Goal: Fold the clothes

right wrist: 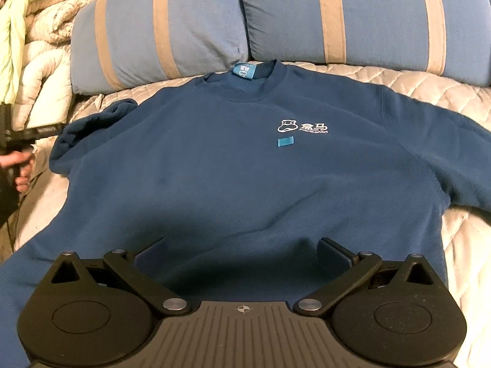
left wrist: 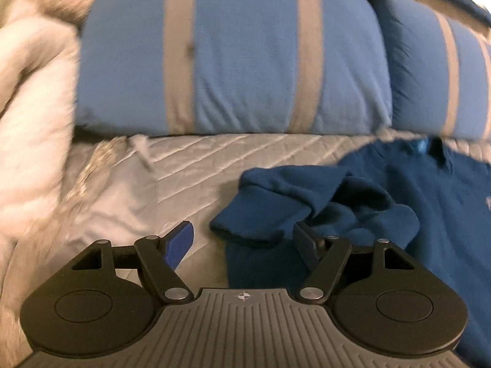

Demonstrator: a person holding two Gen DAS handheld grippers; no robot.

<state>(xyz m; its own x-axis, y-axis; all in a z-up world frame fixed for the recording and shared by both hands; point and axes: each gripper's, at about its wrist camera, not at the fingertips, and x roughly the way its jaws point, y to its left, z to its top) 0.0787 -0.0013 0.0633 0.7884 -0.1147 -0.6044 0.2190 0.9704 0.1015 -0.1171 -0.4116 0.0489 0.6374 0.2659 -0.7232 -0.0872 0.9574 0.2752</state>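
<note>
A dark blue sweatshirt (right wrist: 230, 168) lies face up on the bed, with a white logo (right wrist: 302, 126) on the chest and the collar toward the pillows. Its one sleeve (left wrist: 276, 196) lies crumpled and folded back beside the body. My left gripper (left wrist: 242, 236) stands open just short of that sleeve's cuff. The cuff lies loose between the blue pads (left wrist: 181, 242), which do not press on it. My right gripper (right wrist: 242, 254) hangs open over the lower body of the sweatshirt, holding nothing. In the right wrist view a hand (right wrist: 18, 165) on the left tool shows at the left edge.
Two blue pillows with tan stripes (left wrist: 230, 55) (right wrist: 368, 15) lean at the head of the bed. A quilted beige bedspread (left wrist: 184, 159) lies under the sweatshirt. A heap of pale bedding (right wrist: 40, 30) is piled at the left.
</note>
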